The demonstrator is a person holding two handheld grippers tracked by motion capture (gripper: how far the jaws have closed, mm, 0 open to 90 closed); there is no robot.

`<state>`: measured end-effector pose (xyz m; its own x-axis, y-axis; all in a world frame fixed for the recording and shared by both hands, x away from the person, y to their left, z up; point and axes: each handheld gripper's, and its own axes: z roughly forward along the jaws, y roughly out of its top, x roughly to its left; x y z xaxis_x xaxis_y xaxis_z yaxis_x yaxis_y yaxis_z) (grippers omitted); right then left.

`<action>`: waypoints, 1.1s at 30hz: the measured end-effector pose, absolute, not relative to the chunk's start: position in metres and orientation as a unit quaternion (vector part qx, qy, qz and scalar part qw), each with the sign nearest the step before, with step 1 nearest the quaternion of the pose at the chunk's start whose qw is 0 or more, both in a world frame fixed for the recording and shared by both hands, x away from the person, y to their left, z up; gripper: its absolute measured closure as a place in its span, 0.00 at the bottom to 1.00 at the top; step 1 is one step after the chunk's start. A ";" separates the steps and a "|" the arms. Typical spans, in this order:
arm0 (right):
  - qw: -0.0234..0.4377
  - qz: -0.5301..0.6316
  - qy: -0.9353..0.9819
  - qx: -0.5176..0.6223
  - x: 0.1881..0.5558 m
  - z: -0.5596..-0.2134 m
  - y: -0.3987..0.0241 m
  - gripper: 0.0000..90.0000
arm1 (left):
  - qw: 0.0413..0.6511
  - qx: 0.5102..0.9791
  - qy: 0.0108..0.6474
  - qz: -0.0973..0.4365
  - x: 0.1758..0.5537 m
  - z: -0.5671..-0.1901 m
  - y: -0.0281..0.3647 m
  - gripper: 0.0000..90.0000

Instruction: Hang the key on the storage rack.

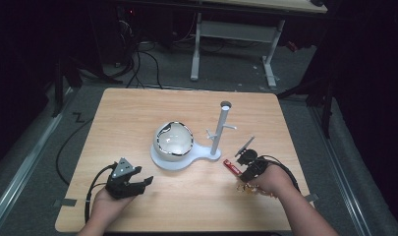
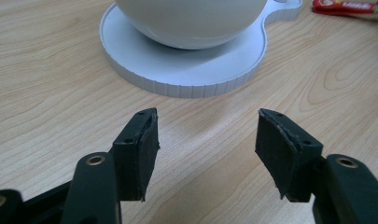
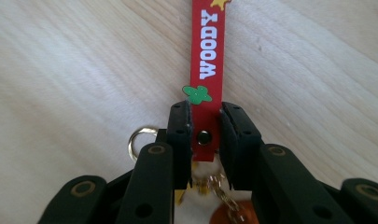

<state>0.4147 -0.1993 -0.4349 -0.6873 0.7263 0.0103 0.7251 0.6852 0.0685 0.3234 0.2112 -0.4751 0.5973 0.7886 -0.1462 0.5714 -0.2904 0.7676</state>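
Two jaws of the right gripper [image 3: 205, 116] clamp the red WOODY key strap [image 3: 206, 56] at its snap end — strap lying flat on the table [image 3: 74, 70], running straight ahead of them.

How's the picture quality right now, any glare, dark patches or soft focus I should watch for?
High view: room around the light wooden table is almost black, and the glossy white bowl throws glare along its rim. Left gripper view: evenly lit, sharp, soft shadow under the bowl on its white ribbed base. Right gripper view: red WOODY strap crisp, the metal ring and chain beneath blurred.
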 end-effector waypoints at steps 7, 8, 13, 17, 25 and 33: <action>0.036 0.055 0.914 0.400 0.404 -0.398 -0.215 0.83 | 0.415 0.792 0.428 0.133 0.323 -0.473 0.209 0.44; 0.041 0.065 0.913 0.402 0.401 -0.386 -0.220 0.83 | 0.414 0.793 0.428 0.132 0.323 -0.474 0.209 0.44; 0.045 0.070 0.910 0.406 0.395 -0.364 -0.225 0.83 | 0.413 0.794 0.426 0.131 0.324 -0.474 0.207 0.44; 0.046 0.057 0.912 0.402 0.393 -0.351 -0.226 0.83 | 0.412 0.795 0.426 0.130 0.325 -0.475 0.207 0.44; 0.037 0.044 0.897 0.439 0.399 -0.324 -0.229 0.83 | 0.413 0.791 0.432 0.127 0.325 -0.476 0.209 0.44; 0.049 0.028 0.895 0.443 0.402 -0.293 -0.222 0.83 | 0.412 0.793 0.430 0.123 0.324 -0.478 0.208 0.44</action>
